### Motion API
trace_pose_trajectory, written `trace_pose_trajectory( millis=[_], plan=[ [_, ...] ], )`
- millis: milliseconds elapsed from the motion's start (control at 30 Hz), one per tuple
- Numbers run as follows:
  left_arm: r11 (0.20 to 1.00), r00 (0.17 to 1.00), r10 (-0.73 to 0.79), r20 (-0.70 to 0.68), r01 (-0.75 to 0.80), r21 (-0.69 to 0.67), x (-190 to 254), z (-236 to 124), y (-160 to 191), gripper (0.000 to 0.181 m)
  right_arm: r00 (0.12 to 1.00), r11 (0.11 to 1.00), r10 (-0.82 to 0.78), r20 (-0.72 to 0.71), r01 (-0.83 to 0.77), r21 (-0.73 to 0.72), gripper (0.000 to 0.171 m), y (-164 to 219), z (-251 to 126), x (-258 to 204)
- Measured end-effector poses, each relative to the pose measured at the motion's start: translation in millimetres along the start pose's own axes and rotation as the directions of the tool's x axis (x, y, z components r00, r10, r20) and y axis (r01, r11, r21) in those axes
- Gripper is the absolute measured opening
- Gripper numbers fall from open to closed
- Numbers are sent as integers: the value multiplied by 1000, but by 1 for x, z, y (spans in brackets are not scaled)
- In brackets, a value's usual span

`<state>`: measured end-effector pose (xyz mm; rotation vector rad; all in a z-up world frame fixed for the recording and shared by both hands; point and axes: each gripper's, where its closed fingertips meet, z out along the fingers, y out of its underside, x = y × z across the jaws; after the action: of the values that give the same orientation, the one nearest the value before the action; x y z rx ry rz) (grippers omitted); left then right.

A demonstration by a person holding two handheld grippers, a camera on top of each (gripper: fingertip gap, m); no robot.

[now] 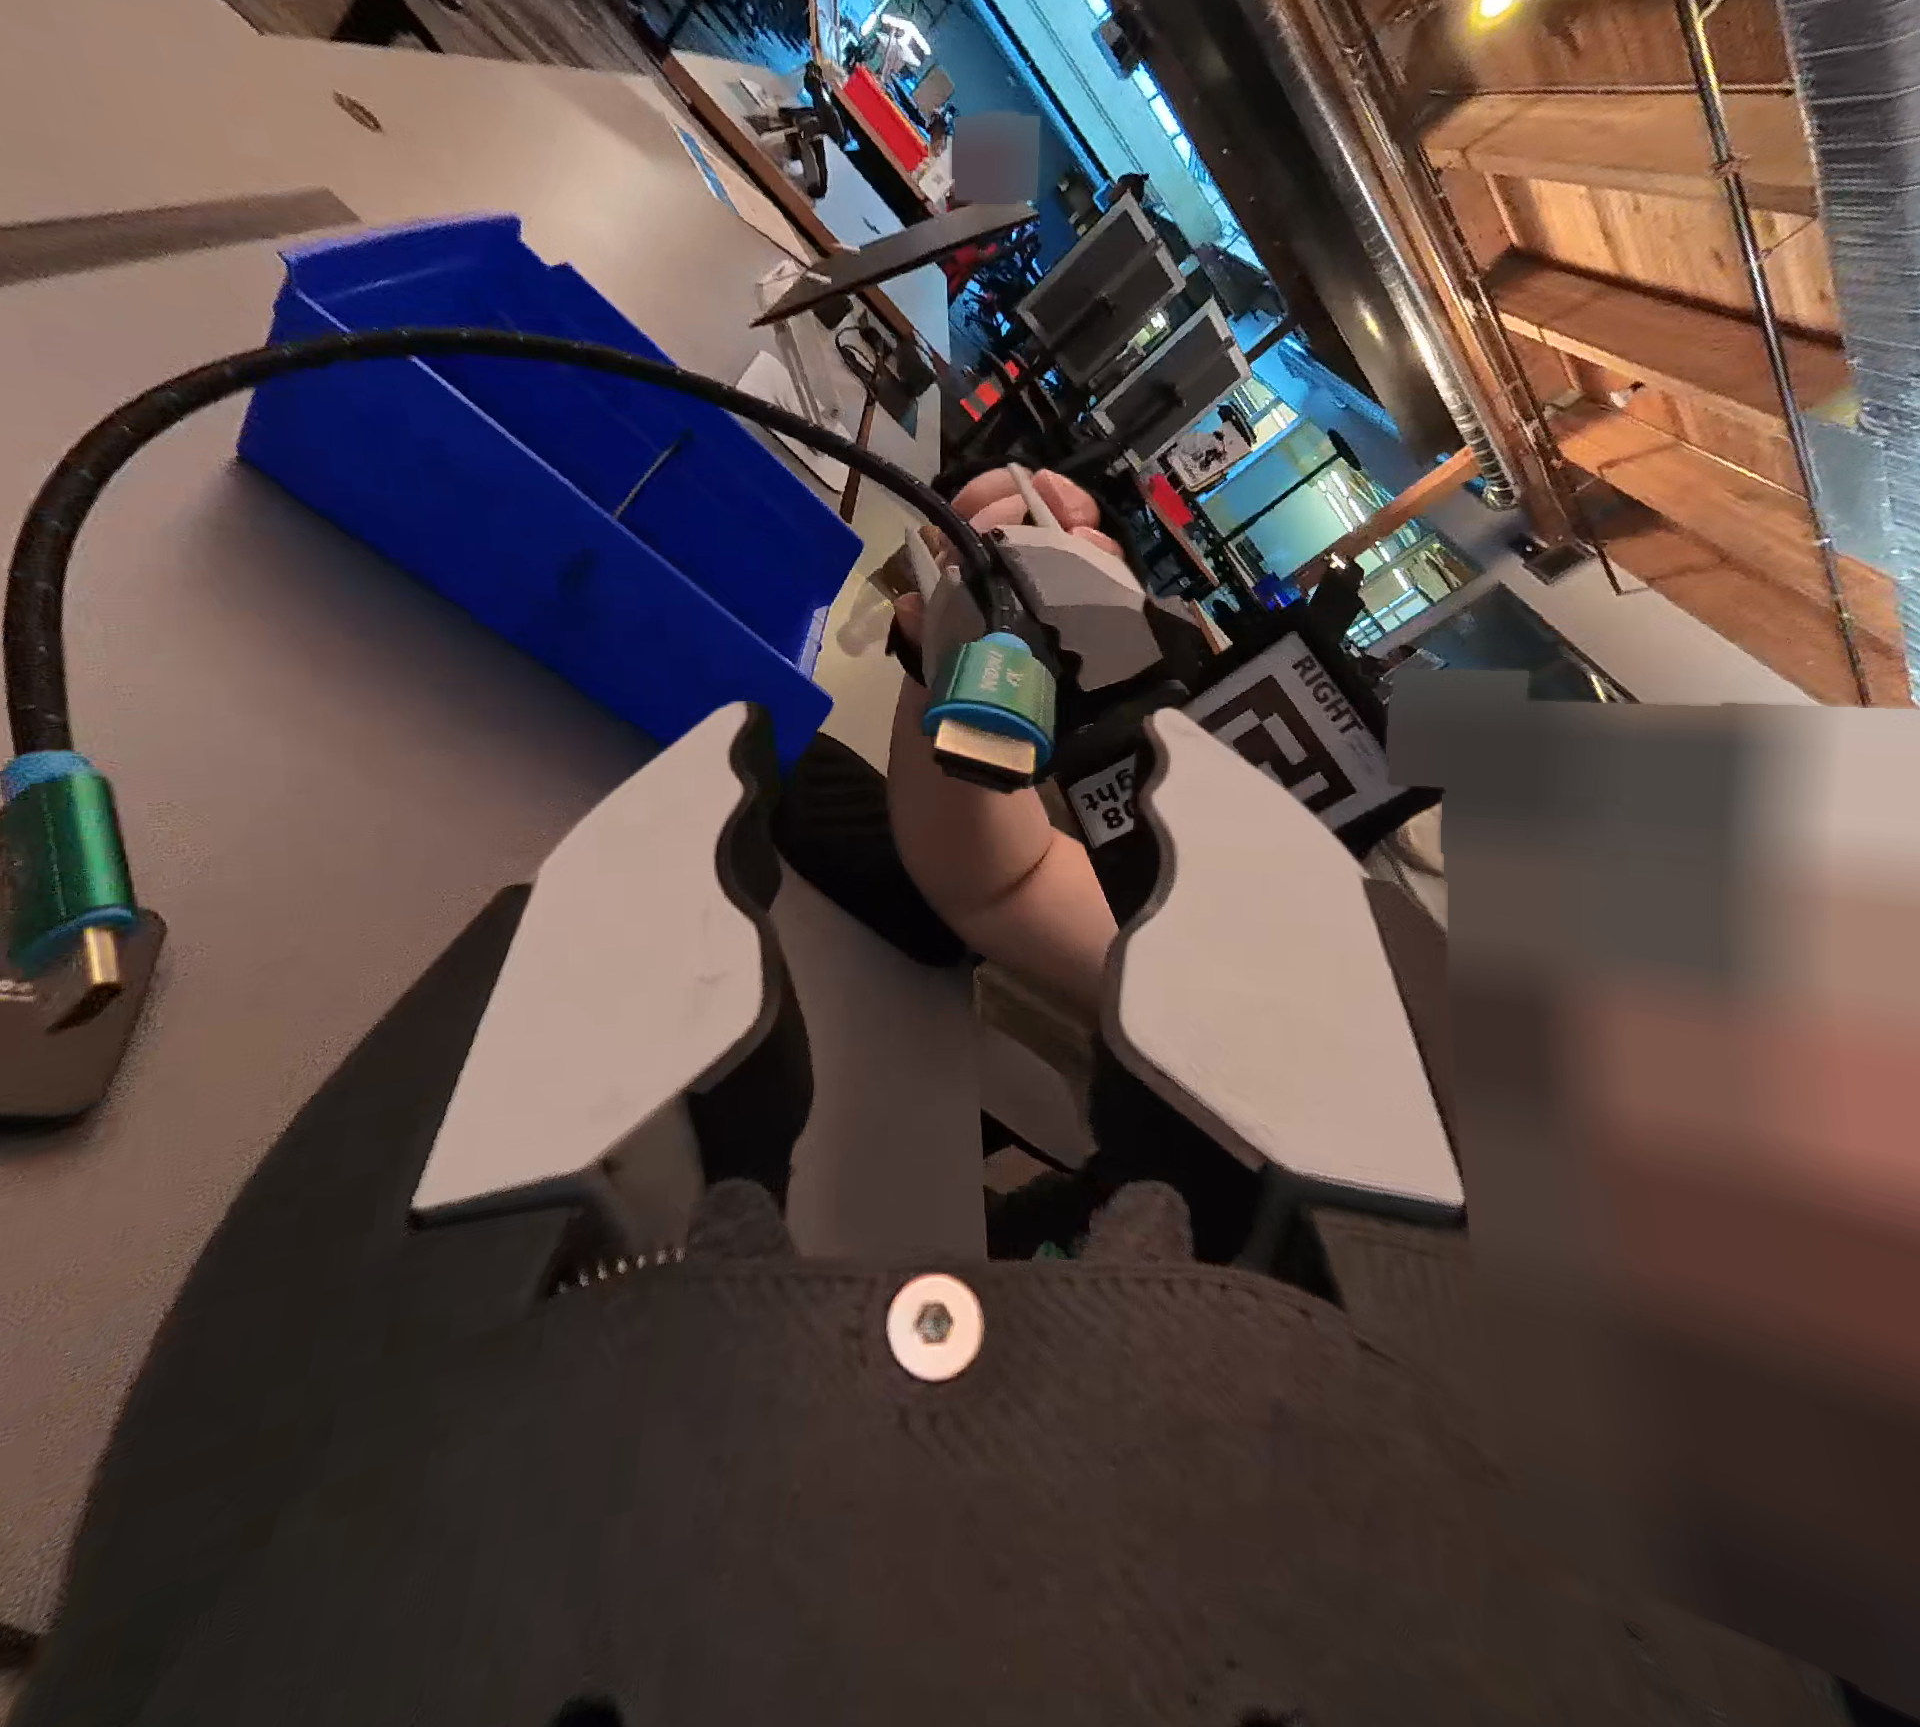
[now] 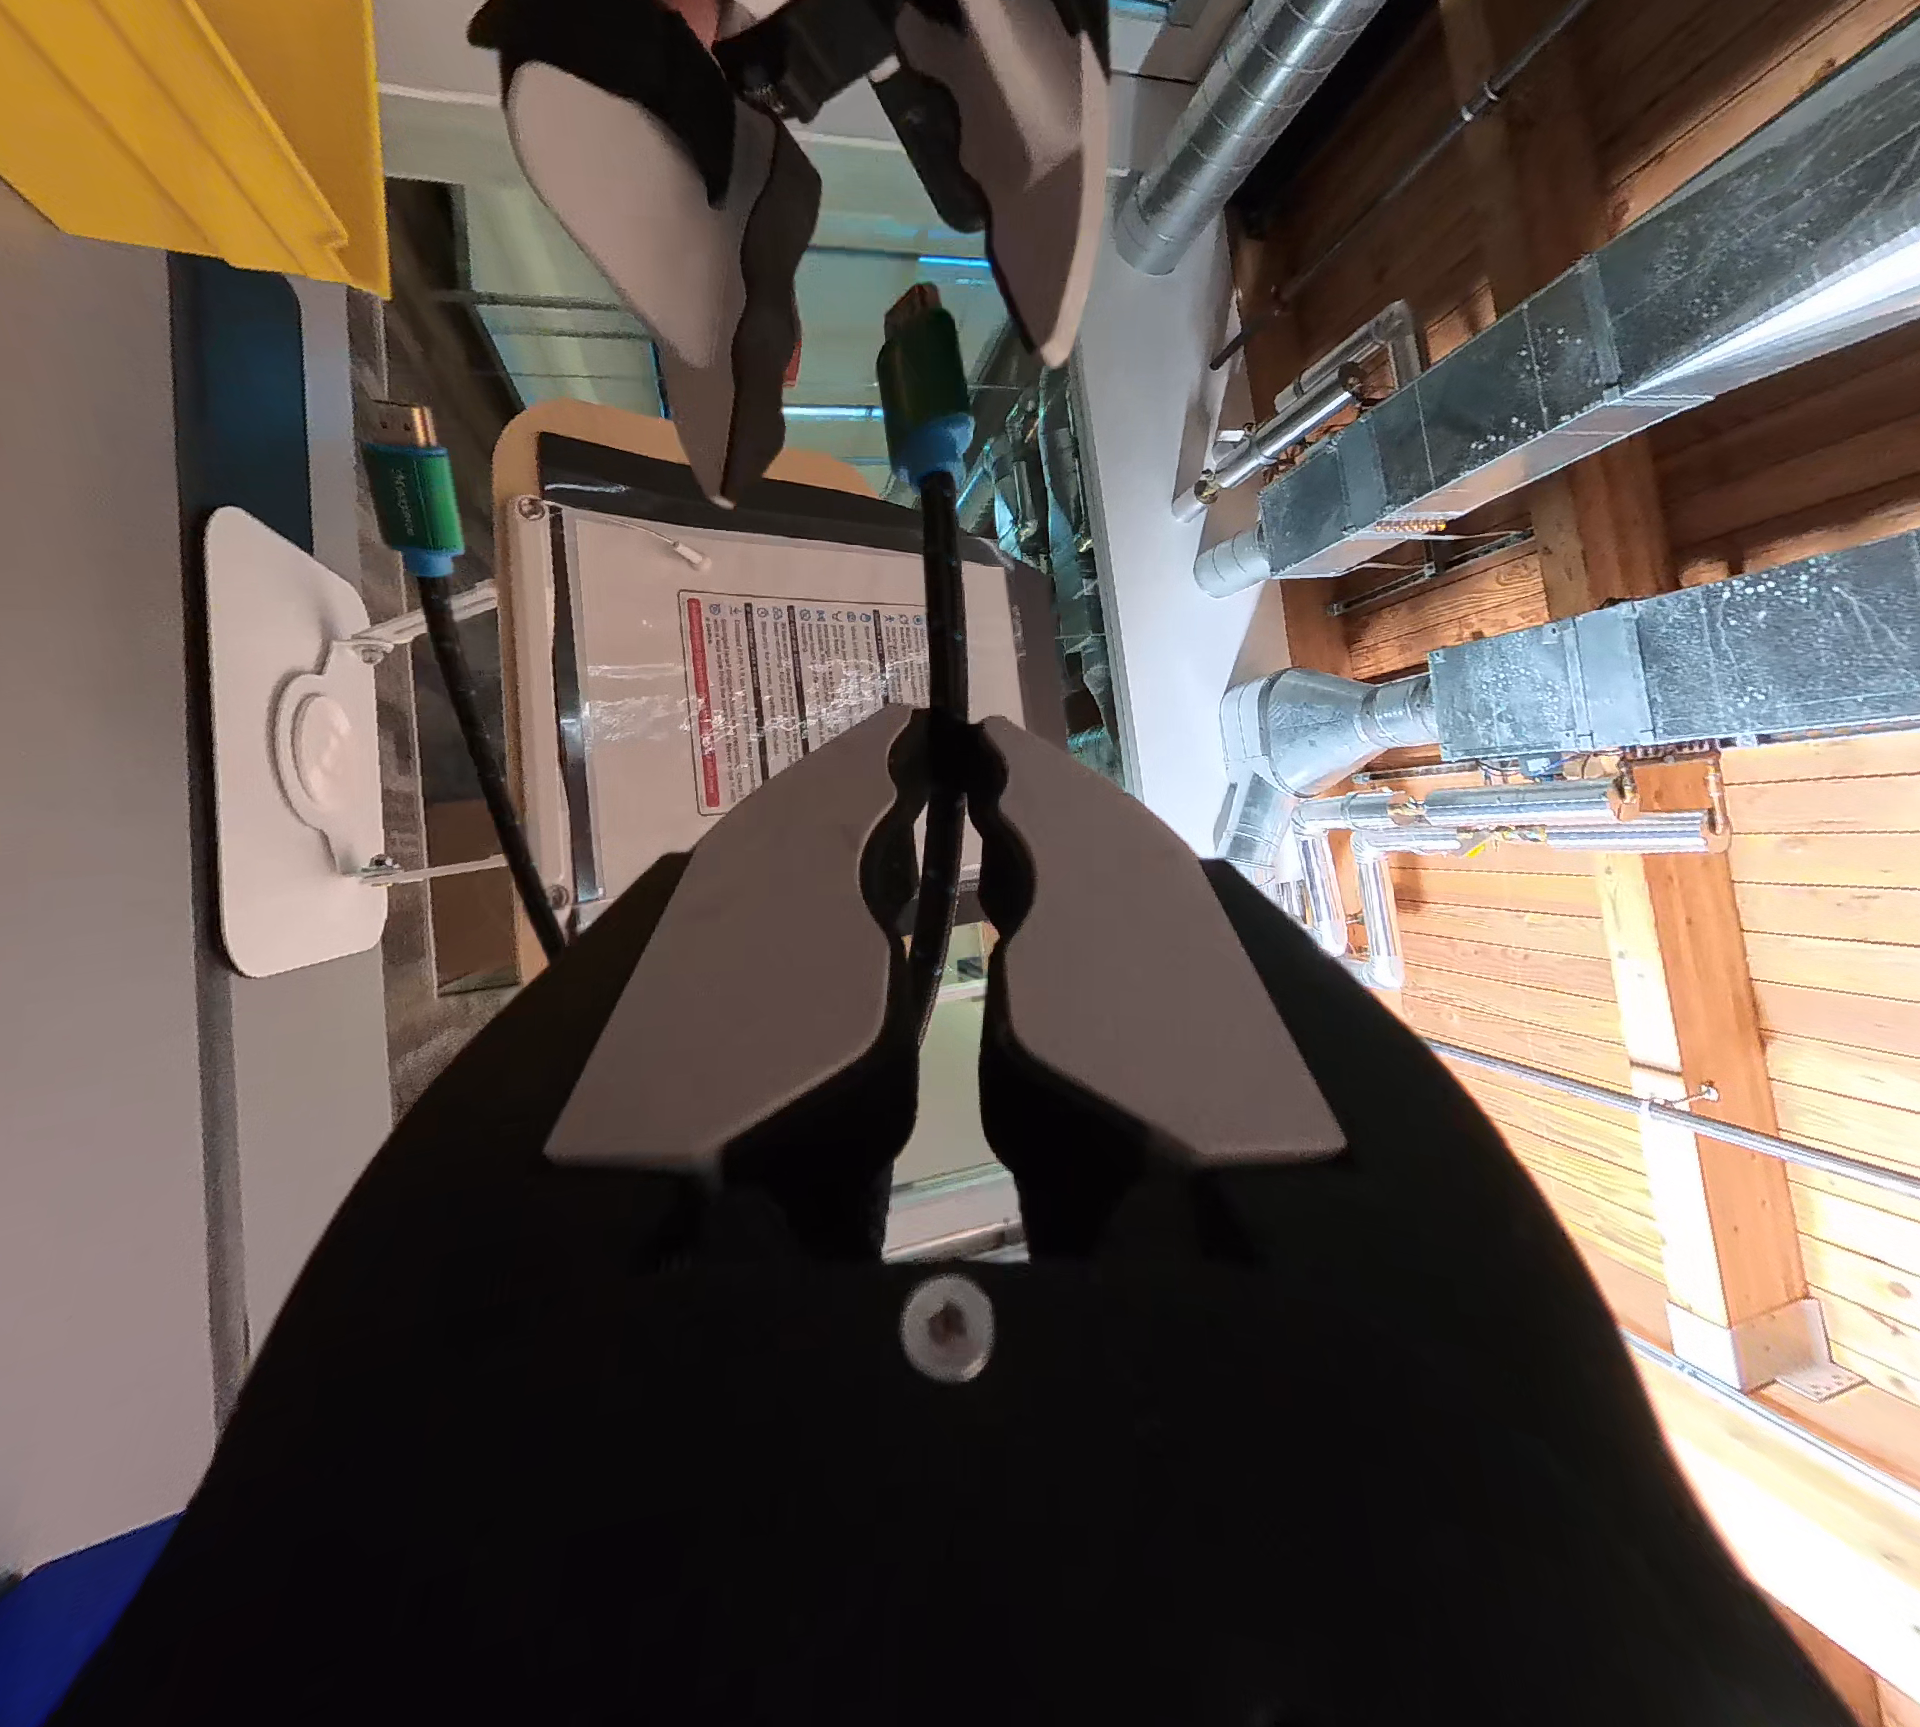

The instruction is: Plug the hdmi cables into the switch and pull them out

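Note:
A black braided HDMI cable (image 1: 312, 358) arcs over the grey table (image 1: 312, 794). My right gripper (image 2: 940, 742) is shut on this cable a little behind its free green-and-blue plug (image 2: 925, 389), held in the air. The gripper also shows in the left wrist view (image 1: 1003, 607), with the plug (image 1: 992, 711) pointing at the camera. My left gripper (image 1: 961, 727) is open, its fingertips on either side of that plug and apart from it; it also shows in the right wrist view (image 2: 883, 415). The cable's other plug (image 1: 68, 856) has its gold tip at the grey switch (image 1: 62, 1054).
A blue bin (image 1: 540, 472) stands on the table behind the cable. A yellow bin (image 2: 208, 36) is at the upper left of the right wrist view. A white mounting plate (image 2: 291, 742) and a board with a printed sheet (image 2: 748, 669) lie beyond. A hand (image 1: 987, 867) holds the right gripper.

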<state>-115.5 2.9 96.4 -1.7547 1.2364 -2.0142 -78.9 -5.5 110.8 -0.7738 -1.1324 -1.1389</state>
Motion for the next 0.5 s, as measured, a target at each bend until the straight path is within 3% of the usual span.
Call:
trace_pose_trajectory(
  millis=[33, 300, 500],
  plan=[
    [1000, 1000, -5, -3, 5, -6, -2, 3, 1, 58, 1000, 1000, -7, 7, 7, -6, 6, 1, 1, -2],
    [1000, 998, 26, -55, -26, 6, -9, 11, -1, 24, 997, 999, 49, 53, -49, -10, 7, 5, 3, -9],
    [992, 992, 115, -53, -112, 52, -9, 10, -9, 25, 991, 994, 113, 78, -114, -2, 7, 4, 4, -11]
  ],
)
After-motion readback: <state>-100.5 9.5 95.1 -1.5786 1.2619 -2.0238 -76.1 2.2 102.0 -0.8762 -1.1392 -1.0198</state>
